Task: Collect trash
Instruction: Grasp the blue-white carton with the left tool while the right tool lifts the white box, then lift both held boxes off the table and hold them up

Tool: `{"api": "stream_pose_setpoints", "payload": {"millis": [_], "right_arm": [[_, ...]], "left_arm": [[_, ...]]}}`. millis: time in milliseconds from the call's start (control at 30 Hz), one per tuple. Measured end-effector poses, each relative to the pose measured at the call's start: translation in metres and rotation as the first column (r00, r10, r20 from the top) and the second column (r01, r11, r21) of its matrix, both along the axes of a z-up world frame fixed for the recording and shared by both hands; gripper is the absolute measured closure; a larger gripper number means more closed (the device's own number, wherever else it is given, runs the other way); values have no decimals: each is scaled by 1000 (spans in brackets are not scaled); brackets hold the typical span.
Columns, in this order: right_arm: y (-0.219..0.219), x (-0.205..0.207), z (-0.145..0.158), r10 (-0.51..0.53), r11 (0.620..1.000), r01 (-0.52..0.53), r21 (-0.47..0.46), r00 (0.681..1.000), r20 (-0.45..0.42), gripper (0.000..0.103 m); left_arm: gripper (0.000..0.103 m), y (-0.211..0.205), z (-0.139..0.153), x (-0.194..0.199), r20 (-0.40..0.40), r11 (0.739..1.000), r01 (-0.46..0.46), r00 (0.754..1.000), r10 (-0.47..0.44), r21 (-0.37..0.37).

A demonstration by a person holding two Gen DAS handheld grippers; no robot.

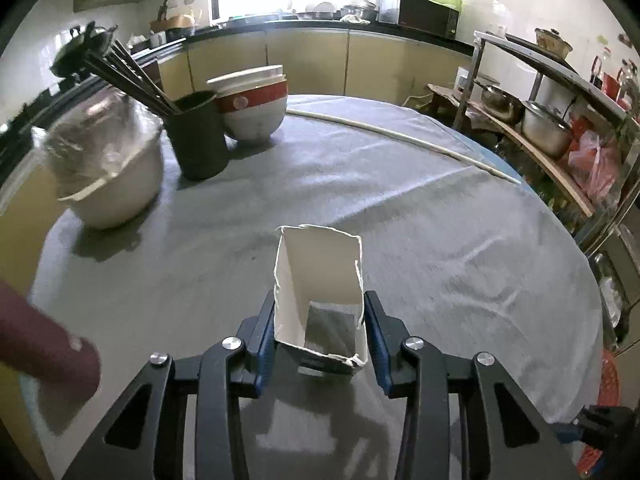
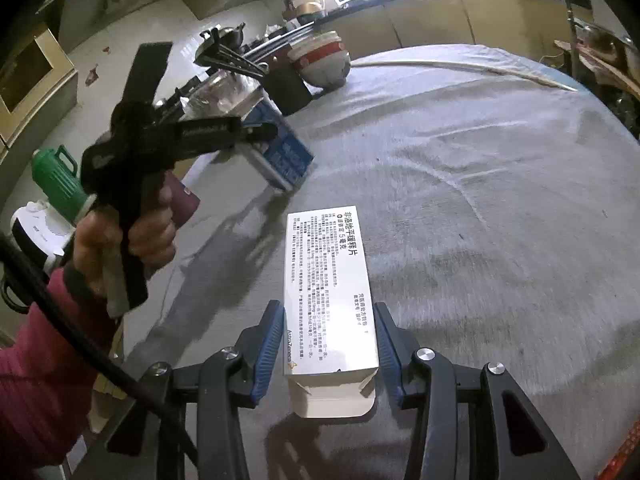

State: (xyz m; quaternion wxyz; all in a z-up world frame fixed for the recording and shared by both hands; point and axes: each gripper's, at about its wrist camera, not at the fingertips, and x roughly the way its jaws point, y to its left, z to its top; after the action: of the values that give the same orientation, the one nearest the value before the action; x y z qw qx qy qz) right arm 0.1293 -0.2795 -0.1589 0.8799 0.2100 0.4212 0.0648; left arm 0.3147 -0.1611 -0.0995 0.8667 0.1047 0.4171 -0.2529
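Left jaws clamp torn carton (image 1: 320, 292); right jaws clamp medicine box (image 2: 328, 292).

bowls (image 1: 256, 108) behind holder (image 1: 198, 136), on table (image 1: 440, 220)

white box (image 2: 330, 292) w/ blk print | grey cloth (image 1: 440, 240) | red-banded bowl (image 1: 254, 110) | green jug (image 2: 60, 180)

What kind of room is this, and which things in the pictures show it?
Most likely a home kitchen. A microwave stands on the counter along the far wall, metal pots fill a rack, and stacked bowls and a chopstick holder stand on the cloth-covered table.
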Motion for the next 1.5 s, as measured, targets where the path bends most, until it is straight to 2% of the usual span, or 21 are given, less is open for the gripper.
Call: {"api": "stream_pose_setpoints", "payload": {"millis": [333,700,1000,1367,1500], "right_arm": [[8,-43,22,-50,999,51,-5,998,29,55],[36,-85,30,-60,997,62,-41,998,31,55],[42,-94,10,-96,994,95,-60,995,-26,55],[49,-83,-10,-135,987,128,-97,989,-68,55],[50,-81,-11,-128,987,120,-104,989,-79,50]], "left_arm": [[61,35,37,-101,68,996,-76,995,73,48],[61,60,35,-188,106,987,-117,989,105,113],[61,68,7,-201,29,982,-157,987,155,104],[58,72,-11,-202,12,982,-170,985,169,86],[54,75,-11,-202,3,984,-164,987,164,66]]}}
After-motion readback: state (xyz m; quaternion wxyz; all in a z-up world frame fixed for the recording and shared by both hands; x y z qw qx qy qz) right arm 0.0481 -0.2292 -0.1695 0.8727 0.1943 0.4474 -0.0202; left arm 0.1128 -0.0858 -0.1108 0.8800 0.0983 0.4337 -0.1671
